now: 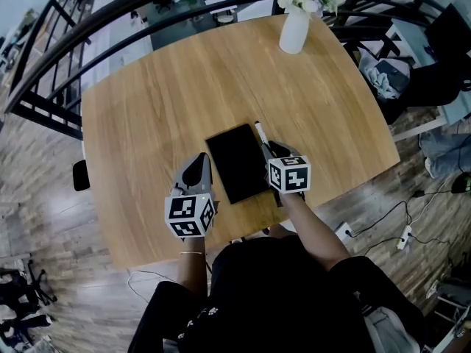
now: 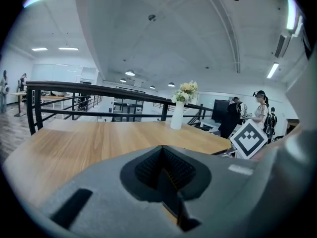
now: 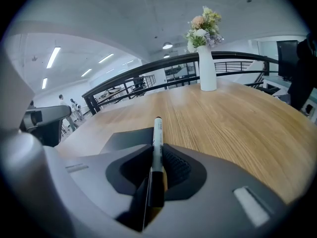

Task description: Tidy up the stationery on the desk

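Looking down in the head view, a black rectangular flat pad [image 1: 237,163] is lying on the round-cornered light wooden table [image 1: 147,123], closer to the person than to the far rim. The right gripper [image 1: 274,151] is sitting just beside the pad's right edge, gripping a slim white marker pen with a black end [image 1: 261,134]. The pen is poking forward past the jaws and running along that right edge, near the pad's far corner. Whether the pen is touching the wood cannot be told. The left gripper [image 1: 199,166] is sitting just beside the pad's left edge, near its closer corner. A white vase of pale flowers [image 1: 294,29] is standing well beyond the pad, at the table's far rim.

In the left gripper view, the left gripper [image 2: 163,152] is showing its jaws pressed together with nothing between them. The wooden table [image 2: 84,145] is stretching ahead, and the vase [image 2: 177,116] is standing at its far side. The right gripper's square-marked cube [image 2: 247,139] is showing off to the right.

In the right gripper view, the right gripper [image 3: 158,157] is clamping the marker pen [image 3: 158,133], which is pointing straight ahead. The pad [image 3: 124,141] is lying just left of the pen. The vase [image 3: 207,69] is standing far beyond the pad.
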Demonstrator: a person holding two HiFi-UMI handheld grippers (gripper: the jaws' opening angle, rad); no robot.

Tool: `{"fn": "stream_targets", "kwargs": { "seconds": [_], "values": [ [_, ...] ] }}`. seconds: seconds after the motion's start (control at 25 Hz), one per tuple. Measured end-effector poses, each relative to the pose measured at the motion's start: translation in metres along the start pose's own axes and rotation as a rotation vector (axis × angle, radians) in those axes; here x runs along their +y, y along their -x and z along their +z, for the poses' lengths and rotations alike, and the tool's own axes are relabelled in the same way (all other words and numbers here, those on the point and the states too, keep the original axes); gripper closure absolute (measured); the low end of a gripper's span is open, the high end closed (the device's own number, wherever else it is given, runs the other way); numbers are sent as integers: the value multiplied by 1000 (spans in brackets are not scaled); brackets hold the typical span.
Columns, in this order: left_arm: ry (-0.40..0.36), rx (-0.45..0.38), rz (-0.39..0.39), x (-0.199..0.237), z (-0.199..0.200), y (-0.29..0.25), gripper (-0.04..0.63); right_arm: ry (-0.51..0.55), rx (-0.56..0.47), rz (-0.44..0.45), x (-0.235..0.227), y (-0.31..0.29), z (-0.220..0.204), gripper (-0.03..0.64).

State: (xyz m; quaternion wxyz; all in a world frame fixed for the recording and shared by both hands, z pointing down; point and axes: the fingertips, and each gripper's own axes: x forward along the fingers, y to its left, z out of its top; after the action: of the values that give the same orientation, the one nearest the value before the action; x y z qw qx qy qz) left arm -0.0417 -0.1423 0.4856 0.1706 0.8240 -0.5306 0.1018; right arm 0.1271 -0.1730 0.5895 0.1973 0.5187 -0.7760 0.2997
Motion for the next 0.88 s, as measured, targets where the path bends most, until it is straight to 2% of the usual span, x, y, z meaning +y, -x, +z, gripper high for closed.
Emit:
{"fn": "stream_targets", "kwargs": {
  "seconds": [0.88],
  "values": [
    [23, 4, 48, 12, -7, 11, 603, -36, 75, 24, -6, -12, -24, 535]
  ]
}}
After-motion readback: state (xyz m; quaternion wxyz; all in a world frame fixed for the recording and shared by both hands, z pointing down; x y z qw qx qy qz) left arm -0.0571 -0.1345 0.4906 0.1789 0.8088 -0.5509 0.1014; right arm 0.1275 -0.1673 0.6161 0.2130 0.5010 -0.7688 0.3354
